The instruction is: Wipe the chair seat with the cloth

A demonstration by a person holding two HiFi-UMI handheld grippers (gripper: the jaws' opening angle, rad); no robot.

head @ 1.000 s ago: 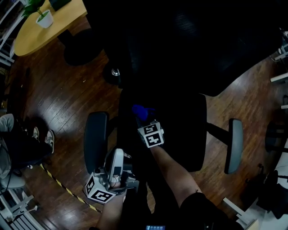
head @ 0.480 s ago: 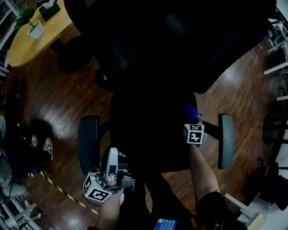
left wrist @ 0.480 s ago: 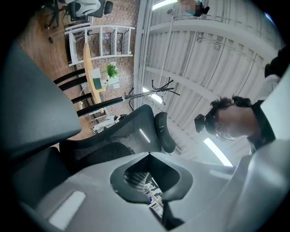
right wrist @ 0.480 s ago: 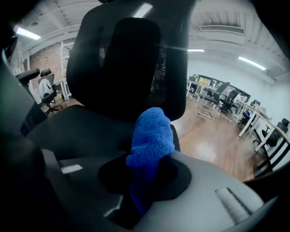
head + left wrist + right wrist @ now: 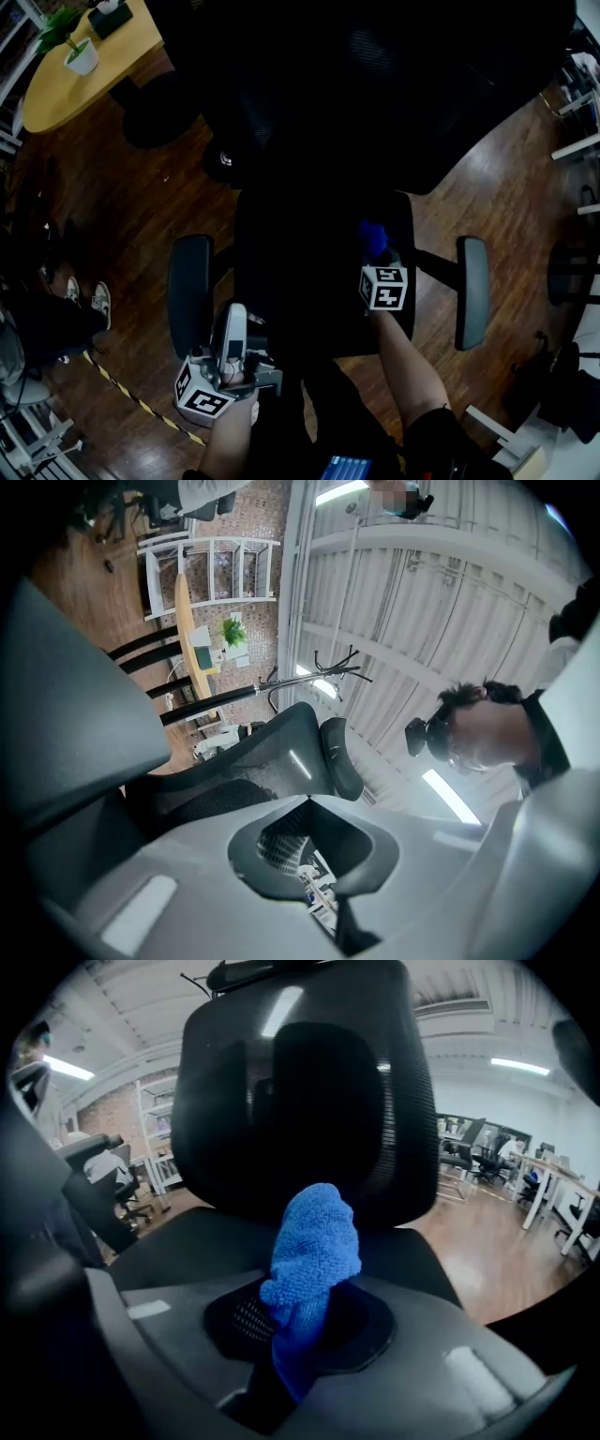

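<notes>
In the head view the black chair seat (image 5: pixel 300 272) lies below me, between its left armrest (image 5: pixel 190 292) and right armrest (image 5: pixel 472 291). My right gripper (image 5: pixel 376 260) rests over the seat's right part, shut on the blue cloth (image 5: pixel 372 238). In the right gripper view the cloth (image 5: pixel 314 1251) bunches up out of the shut right gripper (image 5: pixel 295 1354), with the seat (image 5: pixel 187 1241) and the mesh backrest (image 5: pixel 300 1091) beyond. My left gripper (image 5: pixel 234 323) hangs off the seat beside the left armrest. It is shut and empty (image 5: pixel 328 892) and tilted upward.
Dark wooden floor surrounds the chair. A yellow table (image 5: pixel 56 89) with a potted plant (image 5: pixel 79 54) stands at the far left. Someone's shoes (image 5: pixel 98 300) and striped floor tape (image 5: pixel 131 398) are at the left, white furniture legs (image 5: pixel 574 141) at the right.
My right gripper carried the cloth from the seat's middle-left across to its right edge, then back a little to the left. The left gripper has barely moved.
</notes>
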